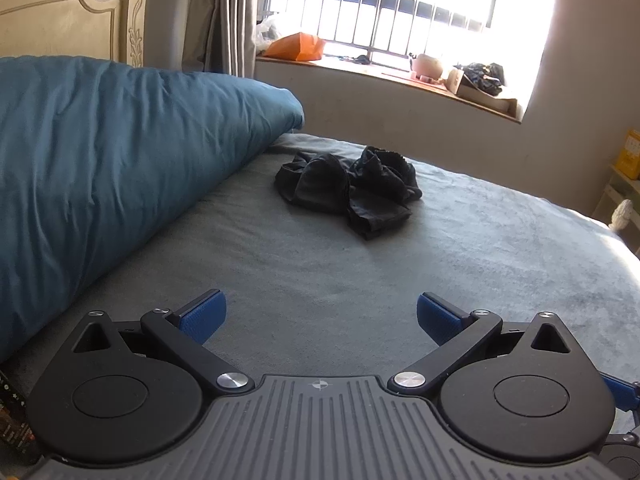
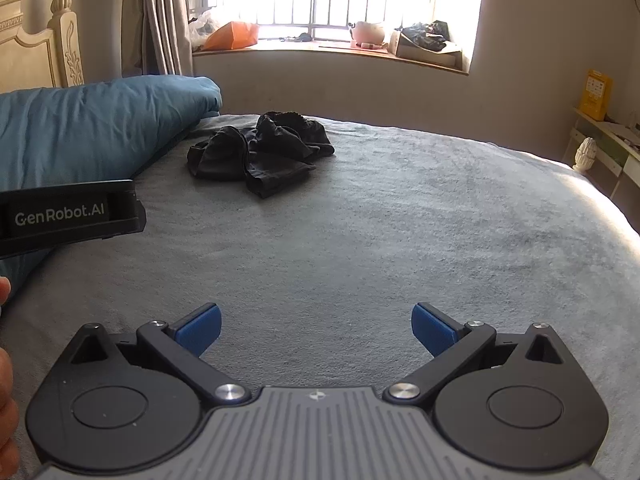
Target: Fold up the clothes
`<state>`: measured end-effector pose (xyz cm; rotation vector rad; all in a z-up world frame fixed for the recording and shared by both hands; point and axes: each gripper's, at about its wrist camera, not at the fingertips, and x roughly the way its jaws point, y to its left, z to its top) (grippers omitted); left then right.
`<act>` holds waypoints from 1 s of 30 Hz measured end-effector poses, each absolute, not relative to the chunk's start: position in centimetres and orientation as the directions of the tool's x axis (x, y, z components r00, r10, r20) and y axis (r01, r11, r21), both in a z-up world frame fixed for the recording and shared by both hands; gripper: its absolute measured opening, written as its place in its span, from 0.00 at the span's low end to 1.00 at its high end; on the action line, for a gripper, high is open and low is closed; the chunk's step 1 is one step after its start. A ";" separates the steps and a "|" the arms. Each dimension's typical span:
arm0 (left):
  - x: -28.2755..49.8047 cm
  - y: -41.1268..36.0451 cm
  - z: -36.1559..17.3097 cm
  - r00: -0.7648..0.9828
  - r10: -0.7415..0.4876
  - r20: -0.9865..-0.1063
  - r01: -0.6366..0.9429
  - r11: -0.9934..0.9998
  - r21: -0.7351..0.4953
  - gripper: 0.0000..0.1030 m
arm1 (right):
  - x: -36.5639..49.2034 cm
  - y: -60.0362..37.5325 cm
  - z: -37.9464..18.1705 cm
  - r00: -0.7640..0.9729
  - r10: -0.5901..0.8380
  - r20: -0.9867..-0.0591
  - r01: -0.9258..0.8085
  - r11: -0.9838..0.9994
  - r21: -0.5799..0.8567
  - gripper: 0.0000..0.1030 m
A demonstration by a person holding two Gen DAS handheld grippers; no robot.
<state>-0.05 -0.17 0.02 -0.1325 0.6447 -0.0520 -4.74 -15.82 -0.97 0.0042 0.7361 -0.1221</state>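
Observation:
A crumpled black garment (image 1: 350, 188) lies in a heap on the grey bedspread (image 1: 320, 272), toward the far side of the bed. The right wrist view shows the same garment (image 2: 260, 152) at upper left of centre. My left gripper (image 1: 321, 318) hovers over the near part of the bed, well short of the garment, open with nothing between its blue pads. My right gripper (image 2: 316, 326) is likewise open and empty over bare bedspread (image 2: 400, 220). The left gripper's black body (image 2: 68, 216) shows at the left edge of the right wrist view.
A large blue pillow (image 1: 100, 168) lies along the left side of the bed, close to the garment. Behind it stands a cream headboard (image 1: 60, 20). A window sill (image 1: 400, 76) with an orange bag and clutter runs behind the bed. A shelf (image 2: 600, 136) stands at right.

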 end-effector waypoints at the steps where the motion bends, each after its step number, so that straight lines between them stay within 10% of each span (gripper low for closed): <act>1: -0.1 -0.3 0.0 0.799 -0.090 -0.595 0.008 0.990 -0.138 1.00 | -4.7 -15.8 -0.9 0.735 -0.110 -0.669 0.112 0.993 -0.040 1.00; 30: 0.5 -2.5 -1.3 0.753 -0.057 -0.655 0.021 0.998 -0.063 1.00 | -3.8 -17.4 -1.7 0.714 -0.111 -0.691 0.137 0.990 -0.018 1.00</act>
